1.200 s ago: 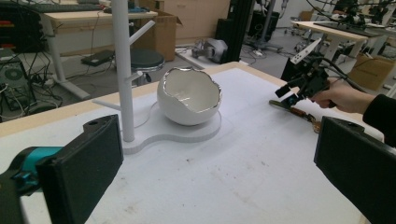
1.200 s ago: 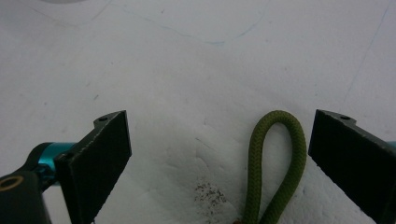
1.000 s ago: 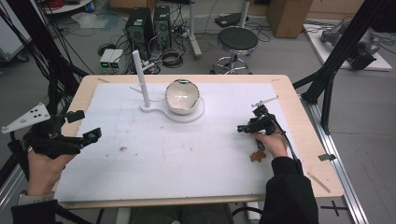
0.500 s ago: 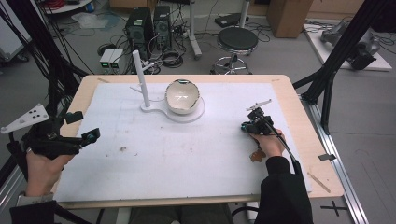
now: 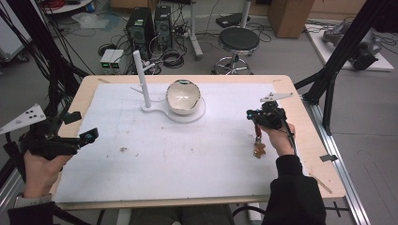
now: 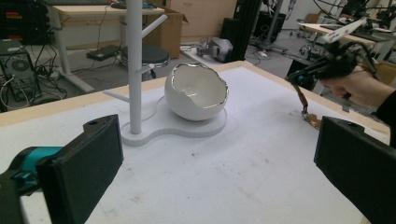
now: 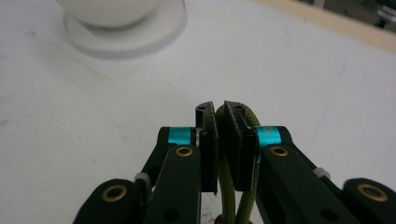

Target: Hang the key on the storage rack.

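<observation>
High view: right claw [image 5: 257, 125] pinches a green cord [image 7: 226, 186] loop; left claw [image 5: 77, 129] gapes empty.

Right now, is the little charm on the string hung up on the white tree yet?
Not yet. Done: the right gripper has shut on the green cord, and the charm dangles by the table. In hand: carrying it. Left, probably: hanging it on the white stand. The left gripper waits open.

Beyond the far edge of the worktop [image 5: 300, 101] a black round stool [image 5: 239, 41] stands on the grey floor. Left of it sit two dark computer towers [image 5: 149, 22] amid tangled cables, with a cardboard box [image 5: 290, 16] off to the right.
</observation>
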